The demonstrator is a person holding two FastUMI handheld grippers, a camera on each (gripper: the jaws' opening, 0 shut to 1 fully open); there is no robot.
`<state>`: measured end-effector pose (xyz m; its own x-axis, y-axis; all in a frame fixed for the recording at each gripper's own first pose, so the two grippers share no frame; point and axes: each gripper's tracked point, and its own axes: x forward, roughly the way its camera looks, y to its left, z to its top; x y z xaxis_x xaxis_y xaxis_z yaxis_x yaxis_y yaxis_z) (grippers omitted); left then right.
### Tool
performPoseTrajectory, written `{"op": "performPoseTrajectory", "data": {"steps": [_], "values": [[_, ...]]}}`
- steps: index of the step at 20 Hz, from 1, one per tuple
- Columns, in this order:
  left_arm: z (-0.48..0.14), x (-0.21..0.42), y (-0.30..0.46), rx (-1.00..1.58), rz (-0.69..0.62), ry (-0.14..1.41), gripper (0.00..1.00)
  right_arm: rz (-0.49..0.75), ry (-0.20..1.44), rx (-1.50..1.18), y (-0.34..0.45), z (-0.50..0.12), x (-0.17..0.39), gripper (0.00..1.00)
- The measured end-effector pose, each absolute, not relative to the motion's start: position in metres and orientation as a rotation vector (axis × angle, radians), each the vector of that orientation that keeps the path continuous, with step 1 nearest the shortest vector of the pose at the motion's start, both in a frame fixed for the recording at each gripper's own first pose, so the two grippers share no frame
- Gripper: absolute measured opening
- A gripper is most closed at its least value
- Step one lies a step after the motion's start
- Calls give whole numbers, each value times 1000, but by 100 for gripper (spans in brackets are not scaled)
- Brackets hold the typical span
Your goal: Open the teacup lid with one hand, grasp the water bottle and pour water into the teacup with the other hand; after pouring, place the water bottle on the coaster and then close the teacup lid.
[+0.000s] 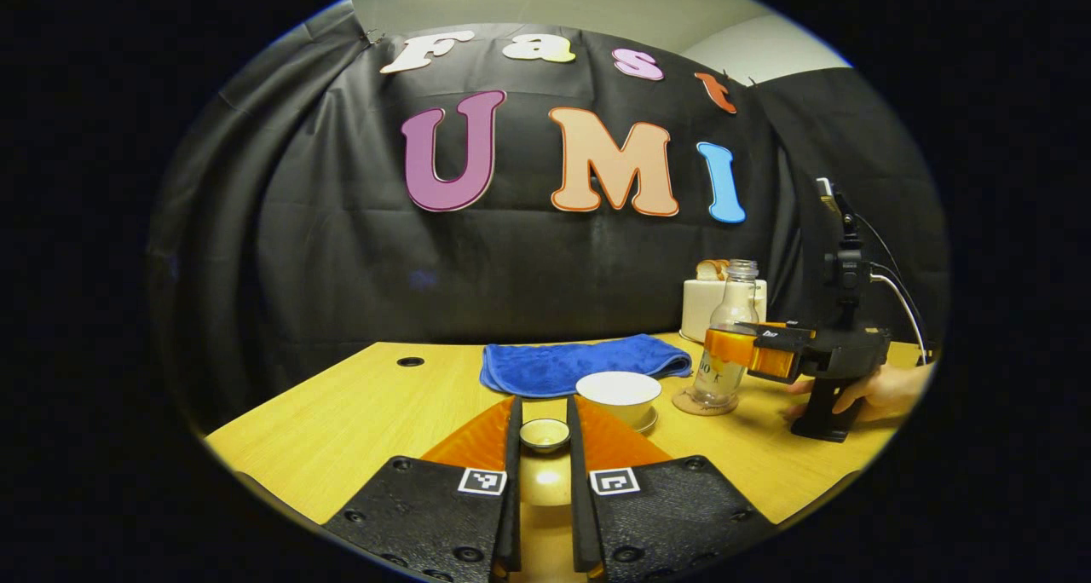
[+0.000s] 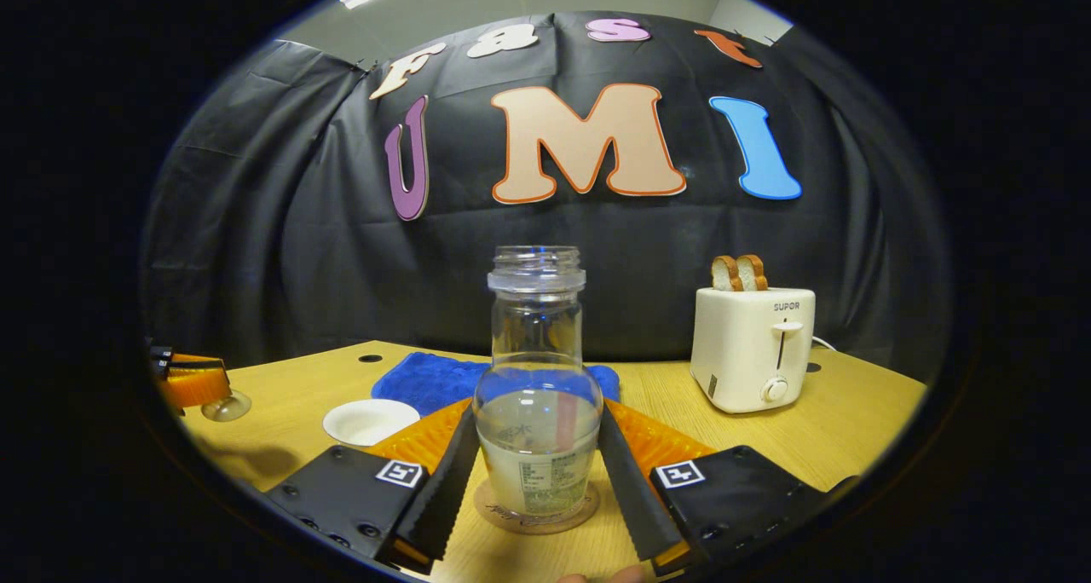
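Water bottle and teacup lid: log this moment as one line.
left tongs: shut on teacup lid | teacup: open | right tongs: around water bottle, squeeze unclear | water bottle: upright on coaster

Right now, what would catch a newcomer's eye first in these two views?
The clear bottle stands upright on its coaster at the near table edge, uncapped and part full, with the right gripper straddling it. Left of it sits the open white teacup, and the left gripper holds the small lid between its jaws. A toaster with bread stands at the right.
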<state>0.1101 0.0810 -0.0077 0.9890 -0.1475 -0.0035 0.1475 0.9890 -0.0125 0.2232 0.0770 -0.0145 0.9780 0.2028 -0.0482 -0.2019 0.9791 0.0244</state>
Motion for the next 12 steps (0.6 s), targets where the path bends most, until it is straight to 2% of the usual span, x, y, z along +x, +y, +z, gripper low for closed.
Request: {"op": "performPoseTrajectory", "data": {"steps": [1, 2, 3, 4, 6, 7, 10, 11, 12], "values": [[-6, 111, 77, -12, -150, 0, 21, 213, 57, 15, 79, -15, 223, 79], [-6, 110, 72, -11, -158, 0, 21, 218, 61, 11, 80, -16, 224, 83], [-6, 111, 67, -12, -165, -1, 21, 216, 69, 11, 80, -17, 223, 83], [-6, 111, 64, -11, -171, -2, 21, 218, 71, 13, 79, -17, 222, 79], [-5, 111, 62, -11, -175, -3, 21, 220, 70, 8, 80, -17, 223, 83], [-5, 111, 63, -12, -175, -3, 21, 219, 71, 6, 79, -17, 224, 79], [-5, 111, 63, -12, -175, -4, 21, 215, 78, 8, 79, -18, 224, 88], [-5, 110, 63, -12, -175, -3, 21, 213, 81, 7, 78, -18, 223, 79], [-5, 110, 63, -12, -175, -4, 21, 220, 81, 11, 79, -18, 225, 83]]}}
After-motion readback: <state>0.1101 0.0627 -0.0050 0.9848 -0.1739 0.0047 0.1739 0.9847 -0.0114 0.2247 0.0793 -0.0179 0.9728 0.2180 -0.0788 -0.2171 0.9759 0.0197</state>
